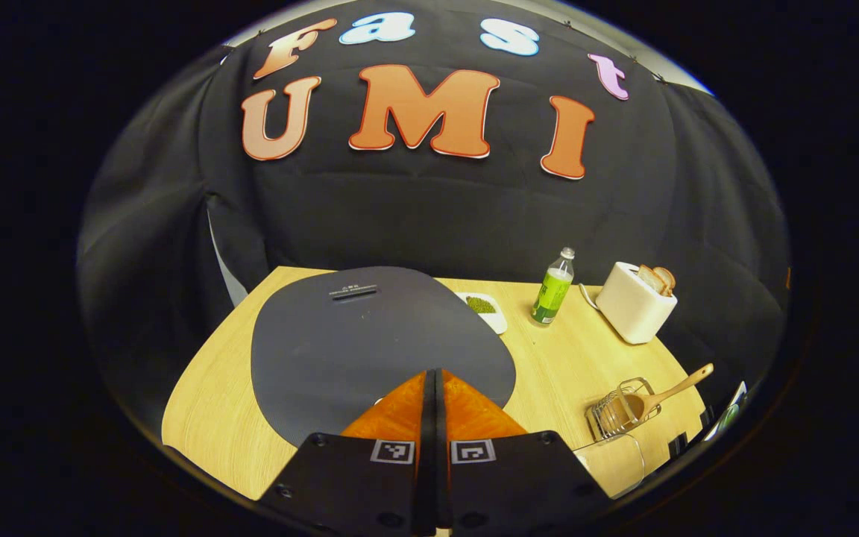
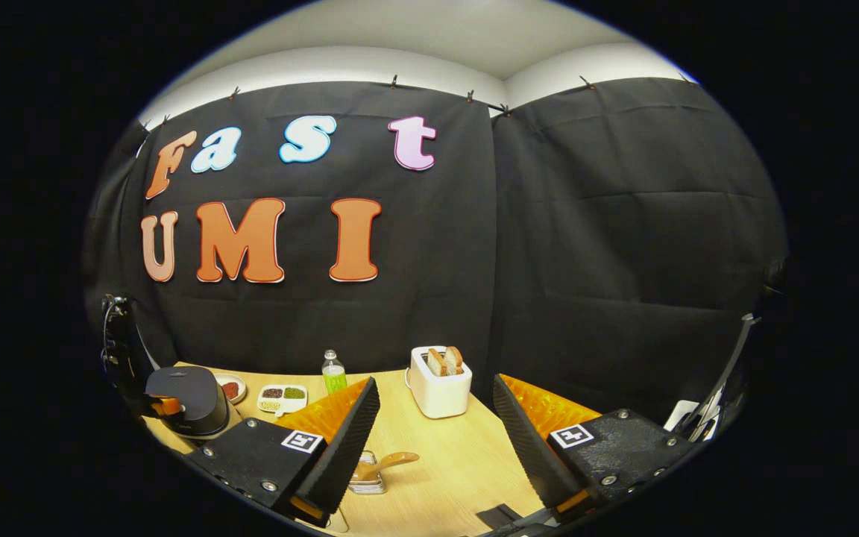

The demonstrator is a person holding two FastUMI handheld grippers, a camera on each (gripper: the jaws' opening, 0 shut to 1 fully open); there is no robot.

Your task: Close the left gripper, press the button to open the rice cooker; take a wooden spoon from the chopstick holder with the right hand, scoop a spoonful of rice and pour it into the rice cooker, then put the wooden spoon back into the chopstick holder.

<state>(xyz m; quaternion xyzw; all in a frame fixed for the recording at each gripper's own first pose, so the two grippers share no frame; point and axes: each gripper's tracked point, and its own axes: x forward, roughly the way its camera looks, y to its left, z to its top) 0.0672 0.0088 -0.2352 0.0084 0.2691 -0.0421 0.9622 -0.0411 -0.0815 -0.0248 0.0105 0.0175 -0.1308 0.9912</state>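
Left gripper (image 1: 434, 388): fingers pressed together, holding nothing; it sits low in the middle of the left gripper view, over the near edge of the rice cooker's lid.
Rice cooker (image 1: 370, 335): lid down, dark and flat, centre of the left gripper view; in the right gripper view it stands at the lower left; I cannot make out the button from here.
Right gripper (image 2: 437, 440): fingers spread wide, empty, at the bottom of the right gripper view above the table (image 2: 459, 455).
Wooden spoon (image 1: 661, 399): lying tilted in the wire chopstick holder (image 1: 616, 410), lower right of the left gripper view, handle pointing up and right.
Risk, button: the closed tips may land on plain lid instead of the button; the cooker would likely stay shut, or slide on the table.
Risk, spoon: the handle leans loosely; a grab off centre could tip the light holder or drag it along.
Risk, neighbours: the bottle (image 1: 553, 289) and toaster (image 1: 634, 302) stand behind the holder; a wide swing could knock them.
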